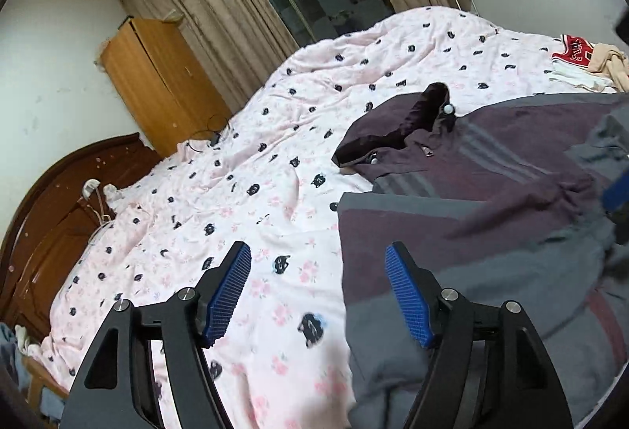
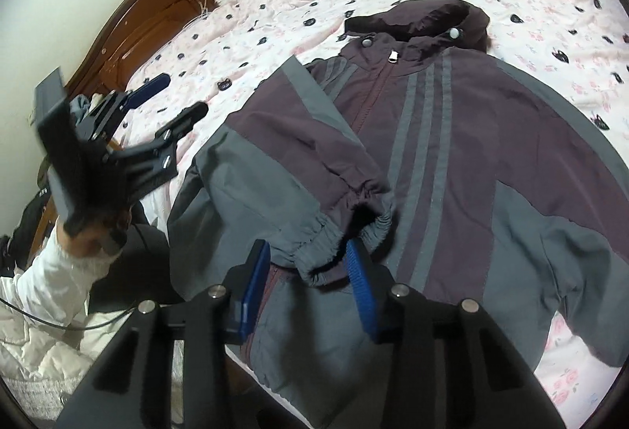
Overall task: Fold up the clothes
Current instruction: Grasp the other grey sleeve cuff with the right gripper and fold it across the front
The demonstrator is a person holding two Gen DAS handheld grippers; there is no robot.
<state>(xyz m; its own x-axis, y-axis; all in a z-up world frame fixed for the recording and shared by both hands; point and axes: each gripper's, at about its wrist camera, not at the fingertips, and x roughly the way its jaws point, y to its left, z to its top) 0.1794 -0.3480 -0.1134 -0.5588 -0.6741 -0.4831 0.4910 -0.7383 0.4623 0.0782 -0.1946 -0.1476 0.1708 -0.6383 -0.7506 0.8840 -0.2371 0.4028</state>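
The jacket (image 2: pixel 452 153) runs off the frame's edge, its hem hidden behind the right gripper (image 2: pixel 310 264), whose jaws stand apart around the gathered sleeve cuff (image 2: pixel 338 244). Purple and grey with stripes, it lies spread ahead. The left gripper (image 1: pixel 318 291) gapes empty over the pink quilt (image 1: pixel 236 173), by a wooden headboard (image 2: pixel 165 4).

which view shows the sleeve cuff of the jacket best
The right wrist view: the elastic cuff lies in the middle of the picture, between the right gripper's blue pads, its gathers clear. The left wrist view shows the jacket mostly as body and collar; the cuff cannot be made out there.
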